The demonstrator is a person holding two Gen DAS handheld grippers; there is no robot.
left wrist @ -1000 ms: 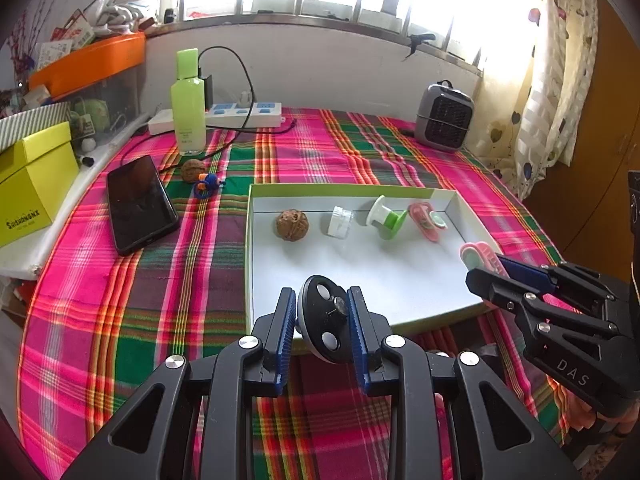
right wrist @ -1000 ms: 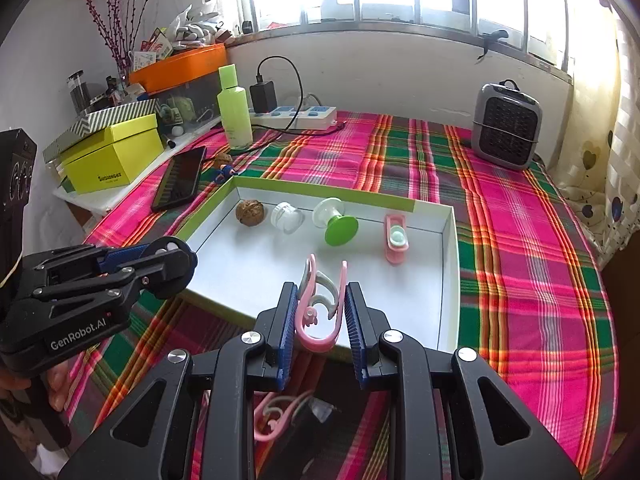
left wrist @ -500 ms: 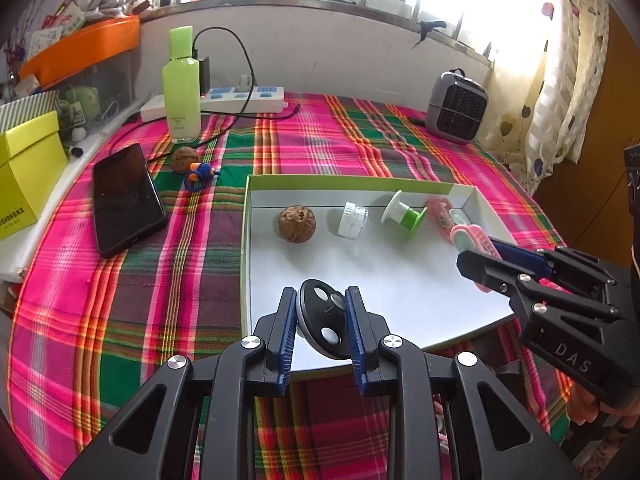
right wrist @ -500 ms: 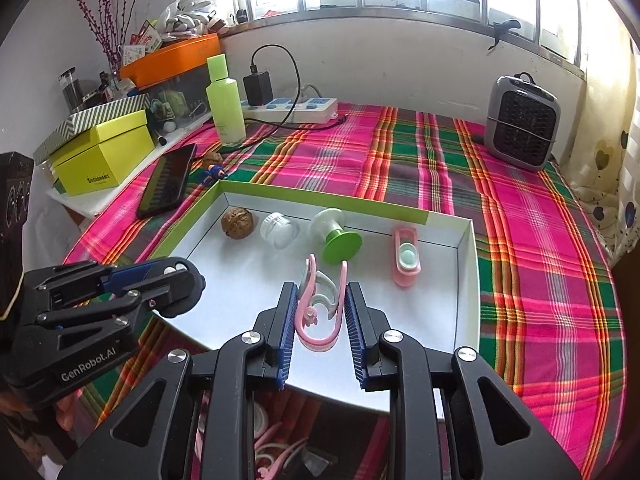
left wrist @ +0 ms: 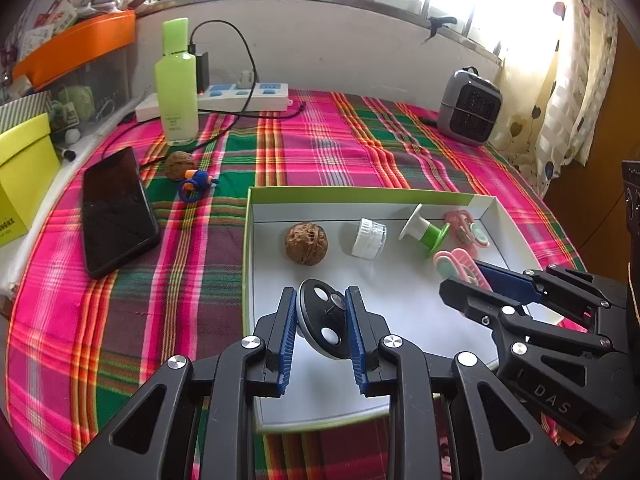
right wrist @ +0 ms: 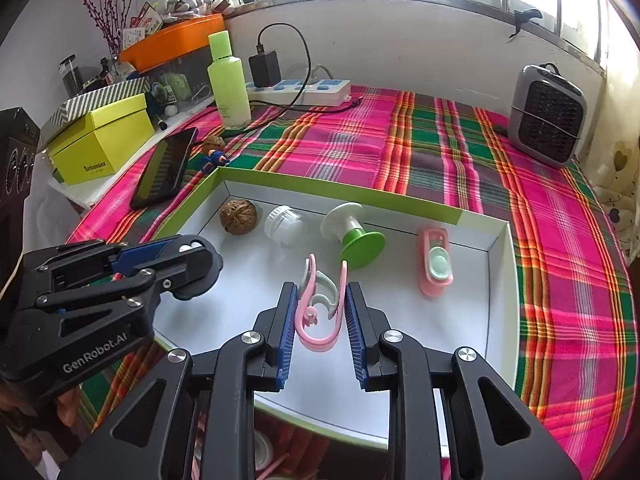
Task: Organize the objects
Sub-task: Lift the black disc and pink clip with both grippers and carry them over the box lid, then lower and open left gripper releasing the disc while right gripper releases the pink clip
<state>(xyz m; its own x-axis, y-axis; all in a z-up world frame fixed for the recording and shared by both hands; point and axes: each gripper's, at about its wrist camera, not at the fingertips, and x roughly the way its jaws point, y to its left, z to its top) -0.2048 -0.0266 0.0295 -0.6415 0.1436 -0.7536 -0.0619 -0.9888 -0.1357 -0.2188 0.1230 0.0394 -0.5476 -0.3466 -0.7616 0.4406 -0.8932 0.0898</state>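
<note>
though boxed, two walnuts (left wrist: 306, 243), one outside

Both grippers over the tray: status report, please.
Left gripper shut on black disc. Right gripper shut on pink clip. Both over white tray. Nothing blocking bare tray floor.

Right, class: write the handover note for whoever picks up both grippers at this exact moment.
Left gripper: shut on a black disc, over the near part of the tray.
Right gripper: shut on a pink clip, also over the tray.
Already in the tray: walnut, clear jar, green-and-white spool, pink case.
Left: set down disc and clip. A second walnut and a blue toy lie outside on the cloth by the phone.
</note>
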